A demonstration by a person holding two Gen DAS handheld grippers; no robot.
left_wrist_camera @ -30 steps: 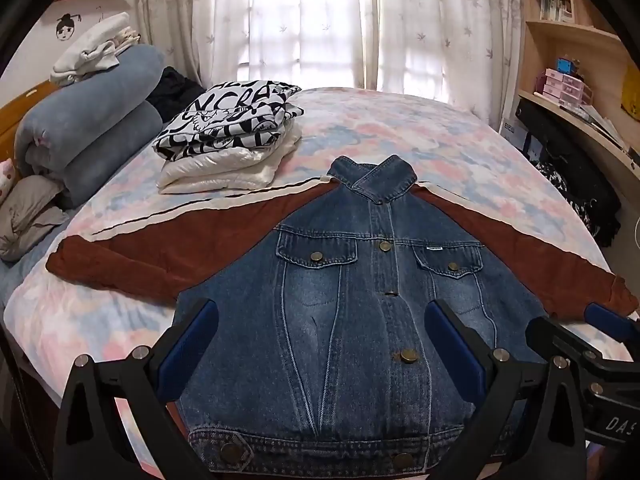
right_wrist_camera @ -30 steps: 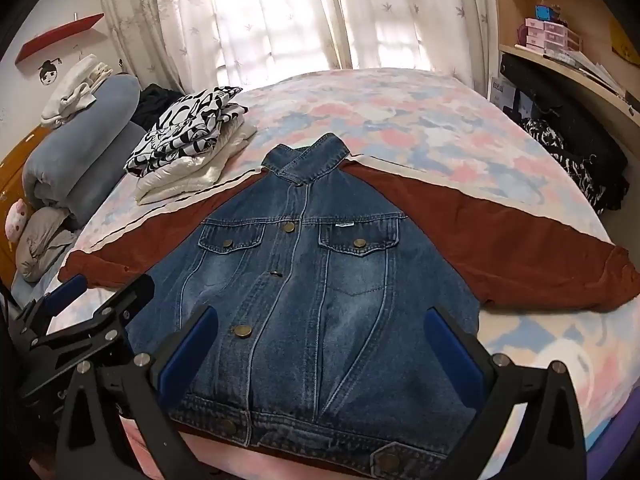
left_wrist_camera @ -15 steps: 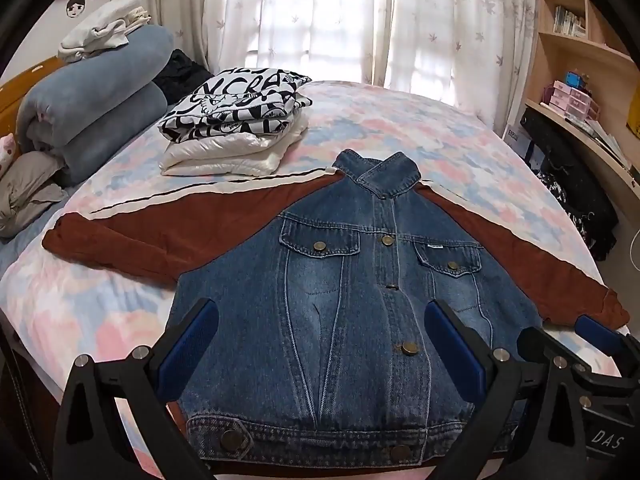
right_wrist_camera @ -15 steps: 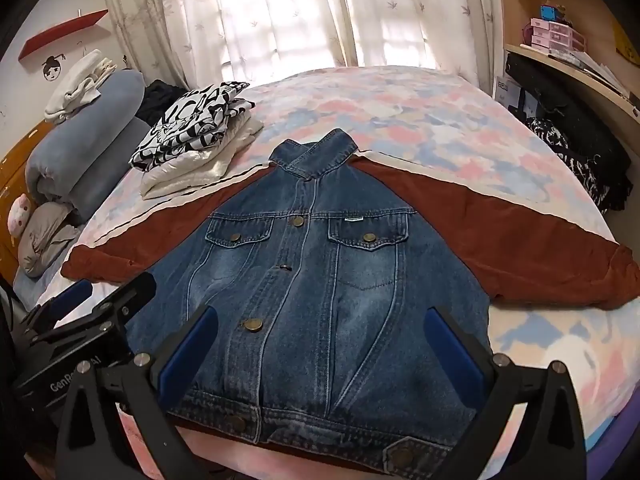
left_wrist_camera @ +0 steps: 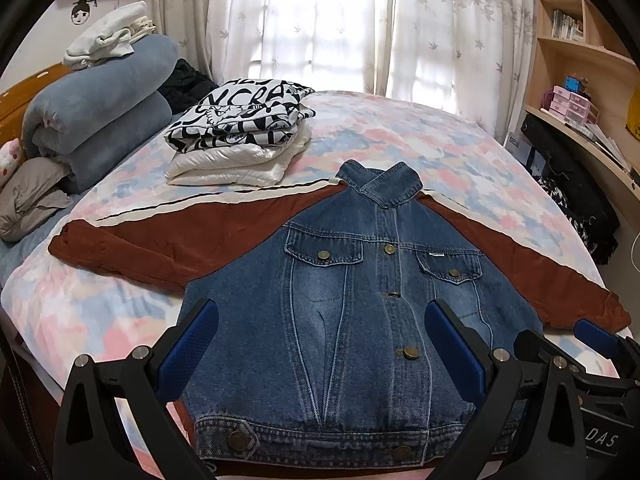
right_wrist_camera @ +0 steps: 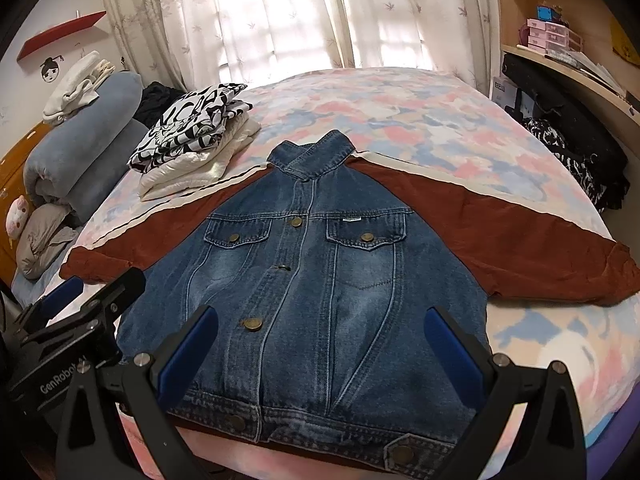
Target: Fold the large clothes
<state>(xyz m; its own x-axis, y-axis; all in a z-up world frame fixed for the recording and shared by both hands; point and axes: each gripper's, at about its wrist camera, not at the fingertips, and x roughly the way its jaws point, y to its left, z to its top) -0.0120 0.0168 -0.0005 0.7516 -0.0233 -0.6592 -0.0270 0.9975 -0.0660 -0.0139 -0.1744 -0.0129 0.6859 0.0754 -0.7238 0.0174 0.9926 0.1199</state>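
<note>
A: What is seen ahead of the tongs?

B: A bed (left_wrist_camera: 440,140) with a pastel patchwork cover is spread out ahead of both. Bedding is stacked at its far left, where a rolled blue blanket (left_wrist_camera: 100,112) is seen.

A: And the garment to be folded?

B: A denim jacket (left_wrist_camera: 360,300) with rust-brown sleeves is laid flat on the bed, front side up and buttoned, directly ahead of both tongs. Its collar is pointed away from them and its hem lies nearest, at the bed edge. The left sleeve (left_wrist_camera: 160,240) is stretched out well left of the left tongs (left_wrist_camera: 322,350); the right sleeve (right_wrist_camera: 500,240) is stretched out well right of the right tongs (right_wrist_camera: 320,350).

A: Is anything else on the bed?

B: A pile of folded clothes (left_wrist_camera: 240,140), black-and-white print on top and white beneath, is placed beyond the left sleeve, far ahead and left of the tongs.

A: How are the tongs held?

B: Both are spread wide, with nothing gripped. They are held above the lower body of the jacket, near the hem; whether cloth is touched cannot be told. The two are held side by side, just beside each other.
</note>
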